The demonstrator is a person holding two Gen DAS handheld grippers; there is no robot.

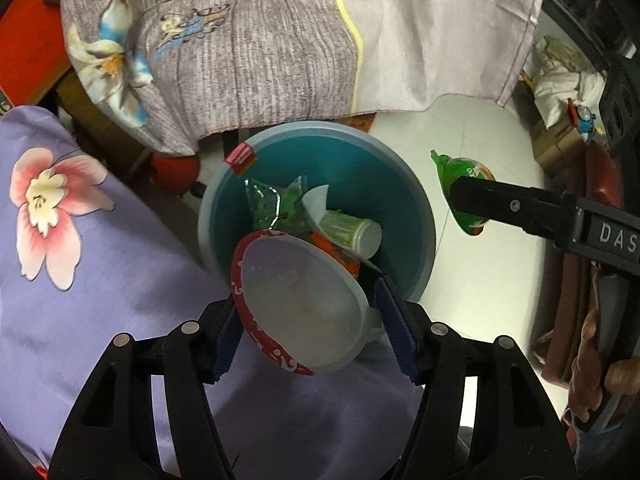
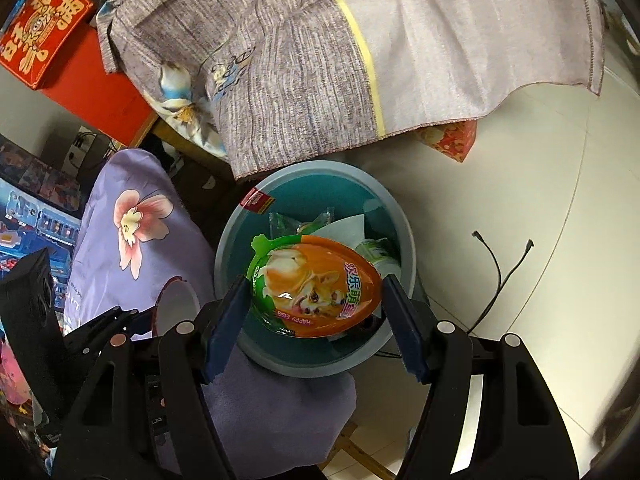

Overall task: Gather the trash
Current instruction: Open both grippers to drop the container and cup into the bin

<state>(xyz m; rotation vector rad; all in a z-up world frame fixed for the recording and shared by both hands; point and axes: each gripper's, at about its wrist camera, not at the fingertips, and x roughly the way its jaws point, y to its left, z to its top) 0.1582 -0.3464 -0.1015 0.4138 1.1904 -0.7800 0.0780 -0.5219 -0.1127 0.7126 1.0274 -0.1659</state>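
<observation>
Left gripper [image 1: 308,308] over near rim of teal basin [image 1: 224,184]; fingers [image 1: 226,340] clamped on red-rimmed bowl with clear lid [image 1: 304,300], one pad at each edge, bowl tilted, lid facing camera. Bowl partly above basin, partly above purple floral cloth [image 1: 100,272].

Right gripper [image 2: 316,300] above same basin [image 2: 320,364]; fingers [image 2: 228,320] grasping egg-shaped orange-and-green pack [image 2: 316,284] printed with a dog, "HAPPY EGG" legible. Pack held across its width, hanging over basin interior. Seen from left wrist view: same pack [image 1: 448,172] at tip of right gripper, over white floor [image 1: 480,128], just beside basin rim.

Already in basin: green wrapper [image 1: 272,204], white paper piece [image 1: 316,204], green-striped cup on its side [image 1: 352,232], orange scrap beneath. Small red packet [image 1: 240,158] perched on far rim.

Basin on floor, far edge under grey-pink bedsheet [image 1: 280,40]. Black cable [image 2: 496,276] on floor to right.
</observation>
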